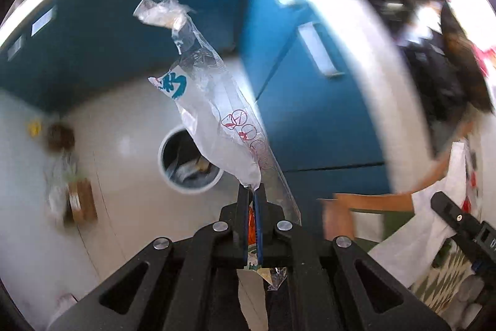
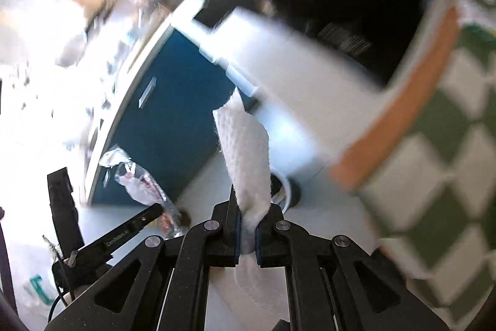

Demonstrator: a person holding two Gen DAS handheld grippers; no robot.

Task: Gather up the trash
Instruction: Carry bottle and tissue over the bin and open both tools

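A crinkled clear plastic wrapper (image 1: 214,101), printed in blue and red, is pinched by the left gripper (image 1: 251,191); a dimpled white paper towel (image 2: 245,151) is clamped by the right gripper (image 2: 248,219).

Blue cabinets (image 1: 310,101), perhaps checkered cloth (image 2: 434,176)

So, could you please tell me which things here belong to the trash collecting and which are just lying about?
Part of the job:
- plastic wrapper, pinched in the left gripper
- paper towel, pinched in the right gripper
- round bin on the floor

Just lying about:
- blue cabinets
- checkered cloth
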